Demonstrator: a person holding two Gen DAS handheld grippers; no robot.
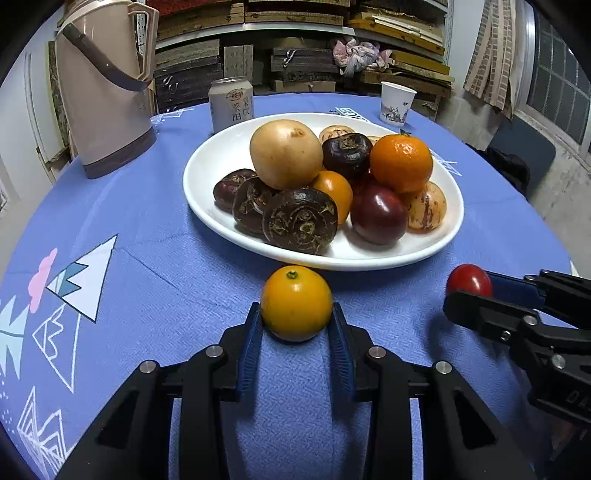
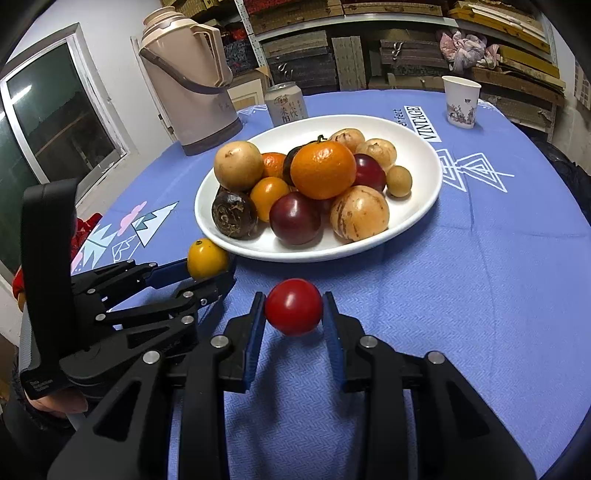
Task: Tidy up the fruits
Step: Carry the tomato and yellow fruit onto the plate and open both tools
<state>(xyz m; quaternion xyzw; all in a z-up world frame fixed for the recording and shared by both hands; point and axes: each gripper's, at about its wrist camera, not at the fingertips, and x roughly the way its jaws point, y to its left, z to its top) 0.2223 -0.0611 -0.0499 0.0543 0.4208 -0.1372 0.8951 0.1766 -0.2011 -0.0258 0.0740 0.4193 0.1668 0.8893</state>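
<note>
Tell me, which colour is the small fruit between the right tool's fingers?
Red: the small round fruit is glossy and plain, seen best in the right wrist view.

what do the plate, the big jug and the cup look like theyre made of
Plate: probably glazed ceramic, white and glossy with soft highlights on the rim; melamine is possible.
Jug: moulded plastic, beige with a brown base and strap, dull sheen.
Cup: likely paper, thin matt white wall with a printed pattern.

Storeroom: shelves (image 1: 295, 14) stacked with boxes behind a tablecloth-covered table (image 1: 147, 258).
</note>
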